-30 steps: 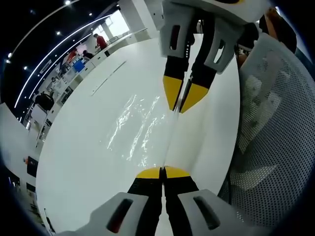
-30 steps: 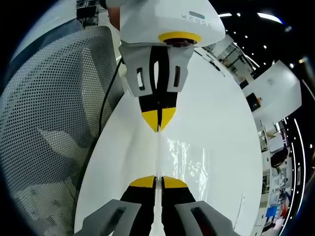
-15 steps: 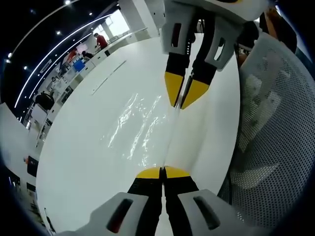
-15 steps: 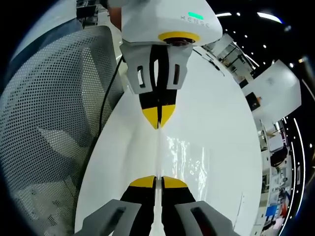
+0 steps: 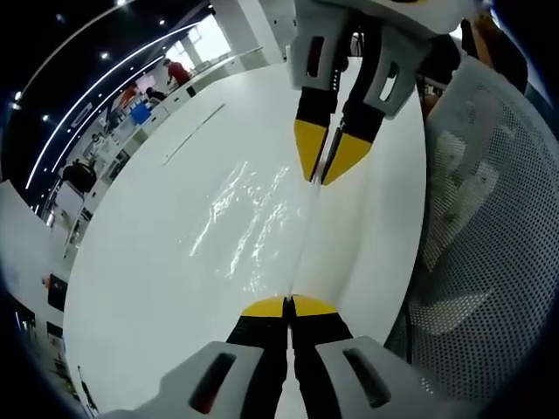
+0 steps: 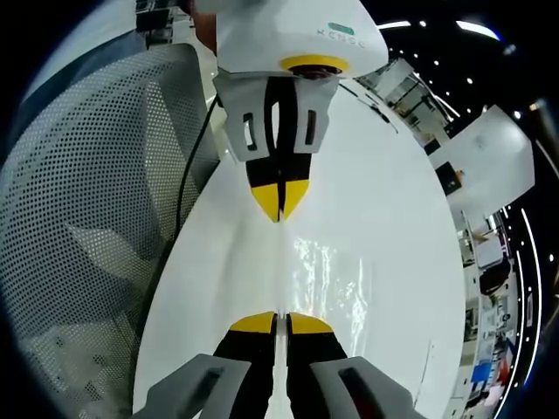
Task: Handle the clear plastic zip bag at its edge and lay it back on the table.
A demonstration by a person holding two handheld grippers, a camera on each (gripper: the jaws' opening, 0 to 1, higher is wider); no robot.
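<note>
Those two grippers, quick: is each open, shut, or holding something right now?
Left gripper: shut on the bag's edge.
Right gripper: shut on the same edge, opposite end.

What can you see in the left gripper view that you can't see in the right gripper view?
In the left gripper view, a person in red stands far behind the table, and the right gripper faces you, its fingers pinching the bag's edge.

In the right gripper view, a black cable hangs beside the chair, and the left gripper faces you, pinching the opposite end.

Both share the white table, the shiny clear zip bag stretched between the grippers, and the mesh chair.
</note>
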